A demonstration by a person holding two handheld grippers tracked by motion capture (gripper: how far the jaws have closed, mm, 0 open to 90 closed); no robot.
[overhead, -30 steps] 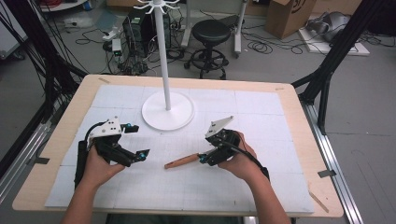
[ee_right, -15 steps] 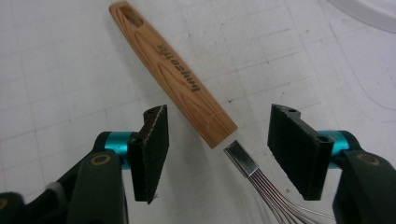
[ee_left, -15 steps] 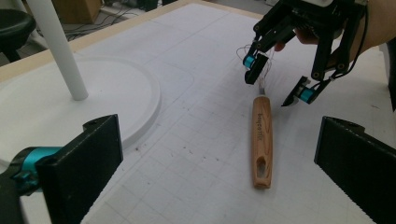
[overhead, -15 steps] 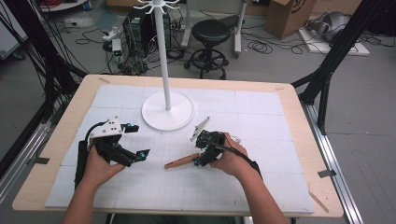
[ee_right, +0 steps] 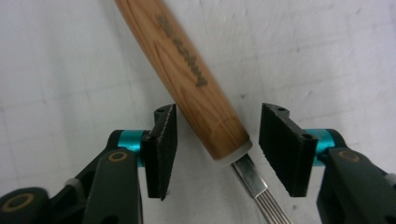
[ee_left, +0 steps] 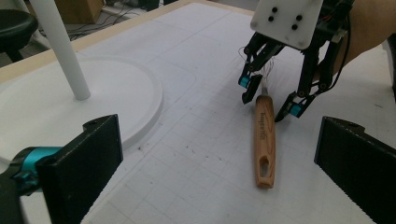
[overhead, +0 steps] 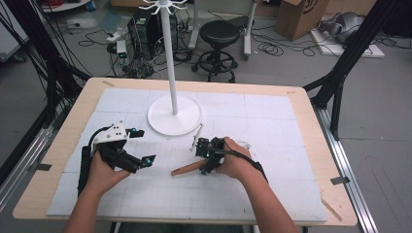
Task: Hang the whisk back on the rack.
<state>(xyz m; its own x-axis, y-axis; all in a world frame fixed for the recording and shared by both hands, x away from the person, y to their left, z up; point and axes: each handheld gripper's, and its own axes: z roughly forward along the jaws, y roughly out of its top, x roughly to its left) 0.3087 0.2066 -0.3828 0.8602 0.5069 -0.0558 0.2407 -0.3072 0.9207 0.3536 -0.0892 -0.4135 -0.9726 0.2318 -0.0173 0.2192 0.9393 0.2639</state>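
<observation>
Right gripper now tipped down lower than before, jaws apart around the wooden handle lying flat on the table. Burnt-in writing too blurry to read. Left gripper jaws wide apart.

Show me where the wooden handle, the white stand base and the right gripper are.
wooden handle (ee_left: 265,135), left gripper view, mid-handle.
white stand base (overhead: 160,121), high view, bare disc.
right gripper (ee_right: 215,154), right gripper view, between its jaws.
</observation>
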